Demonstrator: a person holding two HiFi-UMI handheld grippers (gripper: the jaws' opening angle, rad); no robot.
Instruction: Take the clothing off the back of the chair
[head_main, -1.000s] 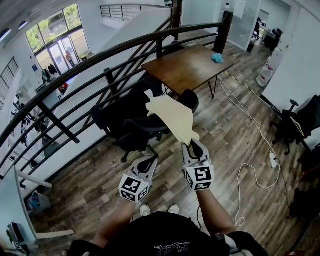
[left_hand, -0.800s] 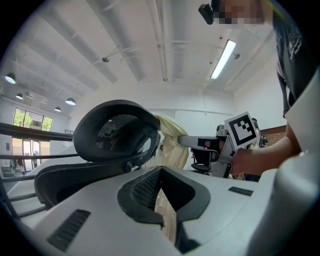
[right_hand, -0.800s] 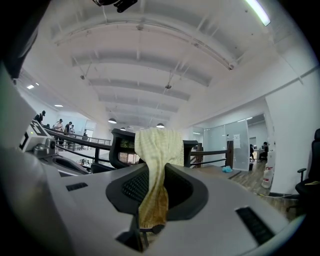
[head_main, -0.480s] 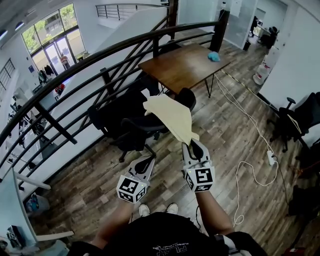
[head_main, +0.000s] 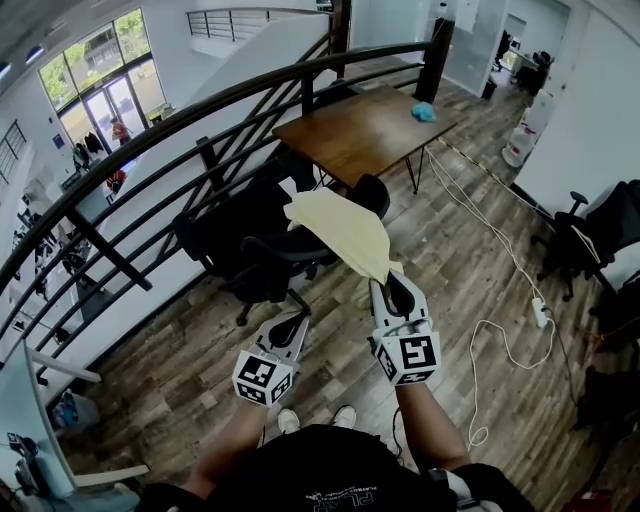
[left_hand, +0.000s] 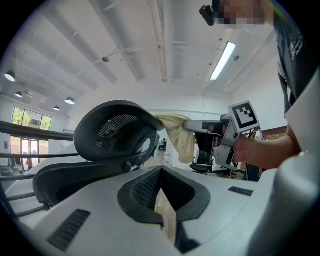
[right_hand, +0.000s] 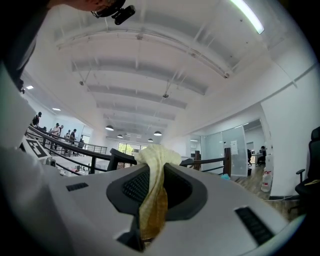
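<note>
R gripper (head_main: 390, 290) clamped on cloth (head_main: 345, 232) near end | cloth long axis runs fwd-left from R to chair (head_main: 262, 262) back top, far end draped there | L gripper (head_main: 292, 326) closed, empty, lower-left, farther off

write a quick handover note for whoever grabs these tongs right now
Right tongs: shut on one end of the yellow garment, held up in front of you.
Left tongs: jaws close together with nothing between them, low beside the black office chair.
Garment: stretched from the right tongs toward the chair; its far end looks to lie over the top of the chair back.
Done: garment gripped and partly lifted.
Left: pull it fully clear of the chair back, probably up and toward you, using the left tongs if it snags.
</note>
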